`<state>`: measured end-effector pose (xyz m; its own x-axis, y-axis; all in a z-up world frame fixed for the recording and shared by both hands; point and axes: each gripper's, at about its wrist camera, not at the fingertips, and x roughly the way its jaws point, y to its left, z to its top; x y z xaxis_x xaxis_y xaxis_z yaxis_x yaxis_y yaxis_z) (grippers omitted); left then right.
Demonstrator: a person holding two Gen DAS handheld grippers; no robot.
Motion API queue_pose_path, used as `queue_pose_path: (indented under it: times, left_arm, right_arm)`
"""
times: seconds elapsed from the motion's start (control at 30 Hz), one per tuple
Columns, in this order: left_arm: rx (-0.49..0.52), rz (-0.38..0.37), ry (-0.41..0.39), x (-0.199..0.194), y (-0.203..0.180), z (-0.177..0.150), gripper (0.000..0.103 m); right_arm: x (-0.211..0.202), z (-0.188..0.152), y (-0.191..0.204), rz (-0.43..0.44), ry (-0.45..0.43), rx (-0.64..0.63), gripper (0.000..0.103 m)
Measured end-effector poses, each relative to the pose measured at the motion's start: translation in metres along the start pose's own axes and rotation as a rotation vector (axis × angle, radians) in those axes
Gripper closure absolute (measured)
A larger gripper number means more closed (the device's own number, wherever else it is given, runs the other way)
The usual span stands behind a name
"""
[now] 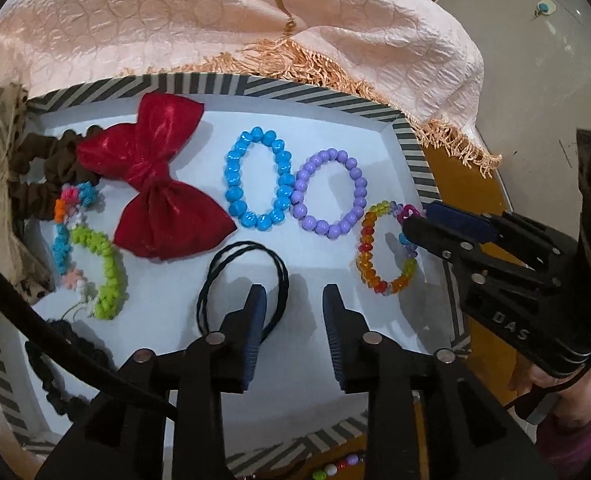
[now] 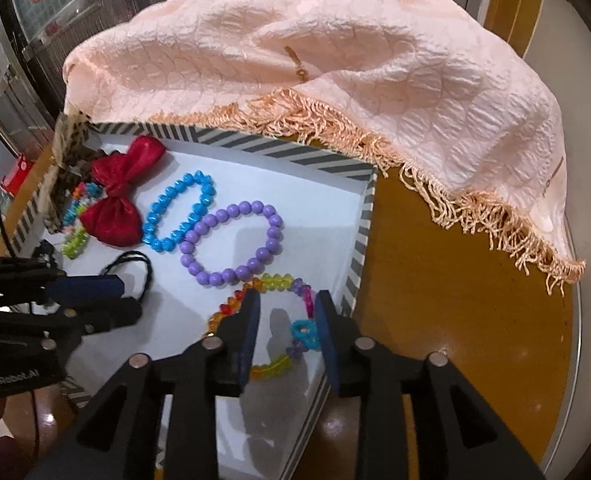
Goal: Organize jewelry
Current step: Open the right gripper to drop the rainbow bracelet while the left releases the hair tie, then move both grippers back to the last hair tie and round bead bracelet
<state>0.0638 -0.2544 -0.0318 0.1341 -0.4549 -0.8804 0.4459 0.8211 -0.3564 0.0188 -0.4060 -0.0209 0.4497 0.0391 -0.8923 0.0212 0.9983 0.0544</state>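
A striped-rim box (image 1: 415, 164) with a white floor holds a blue bead bracelet (image 1: 257, 178), a purple bead bracelet (image 1: 327, 194), a rainbow bead bracelet (image 1: 387, 248), a red bow (image 1: 155, 182), black hair ties (image 1: 241, 284) and a colourful crochet band (image 1: 91, 256). My left gripper (image 1: 293, 312) is open over the box floor, its left finger over the hair ties. My right gripper (image 2: 287, 320) is open, fingers either side of the rainbow bracelet's (image 2: 279, 284) right part. The bracelet lies on the floor.
A peach fringed cloth (image 1: 255, 28) lies behind the box and overhangs its far rim. A brown scrunchie (image 1: 55, 168) and a black beaded band (image 1: 67, 368) lie at the box's left. Loose beads (image 1: 339, 468) lie outside the near rim. The box sits on a brown round table (image 2: 455, 300).
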Motion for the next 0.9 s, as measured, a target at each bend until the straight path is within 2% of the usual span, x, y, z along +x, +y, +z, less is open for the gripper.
queue_pose_path:
  times: [0.13, 0.23, 0.4, 0.63, 0.9]
  left_arm:
    - [0.004, 0.008, -0.024, -0.016, 0.003, -0.005, 0.081]
    - [0.029, 0.06, -0.067, -0.034, 0.001, -0.013, 0.081]
    - [0.063, 0.098, -0.101, -0.055, 0.001, -0.027, 0.081]
    - [0.095, 0.112, -0.11, -0.077, 0.001, -0.053, 0.081]
    - [0.087, 0.137, -0.11, -0.098, 0.012, -0.095, 0.081]
  right_arm:
    - [-0.017, -0.008, 0.002, 0.013, -0.024, 0.028, 0.07]
    - [-0.03, -0.016, 0.006, 0.032, -0.041, 0.047, 0.068]
    - [-0.05, -0.033, 0.017, 0.058, -0.072, 0.077, 0.065]
    - [-0.073, -0.059, 0.043, 0.068, -0.092, 0.077, 0.065]
    - [-0.084, -0.076, 0.067, 0.094, -0.112, 0.084, 0.056]
